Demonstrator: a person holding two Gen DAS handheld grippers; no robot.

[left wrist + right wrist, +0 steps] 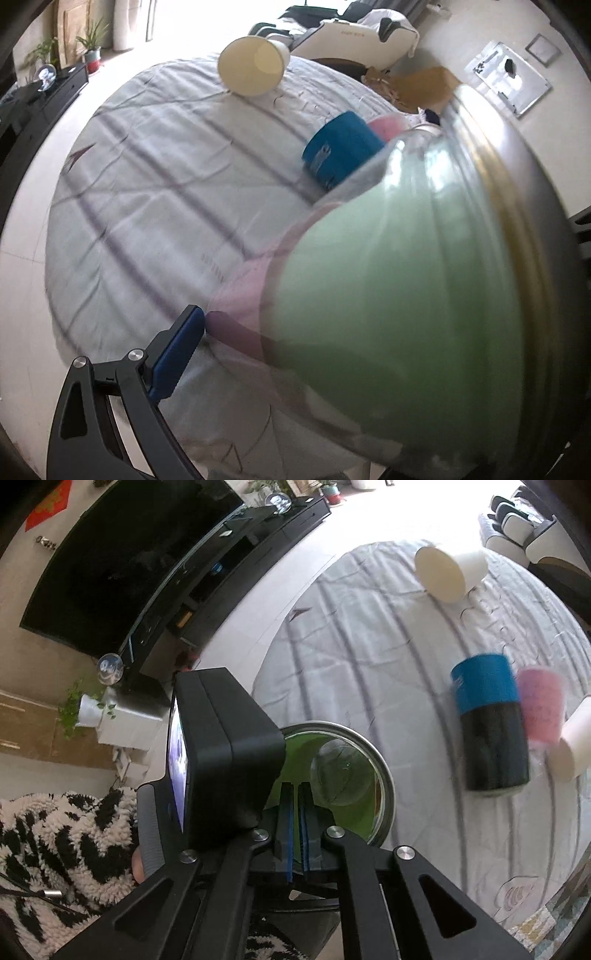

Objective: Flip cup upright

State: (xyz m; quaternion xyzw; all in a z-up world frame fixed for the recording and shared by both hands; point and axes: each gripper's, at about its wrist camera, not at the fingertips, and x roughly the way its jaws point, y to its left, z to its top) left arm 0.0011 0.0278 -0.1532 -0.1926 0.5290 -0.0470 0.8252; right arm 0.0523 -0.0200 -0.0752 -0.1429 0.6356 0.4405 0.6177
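Facing up, green cup's [332,775] mouth

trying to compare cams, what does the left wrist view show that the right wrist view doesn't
Left wrist only: the green cup's outer wall up close, and a whiteboard.
Right wrist only: the cup's rim and inside, with the right gripper shut on the rim, and a TV.
Both: the paper cup on its side and the blue cup.
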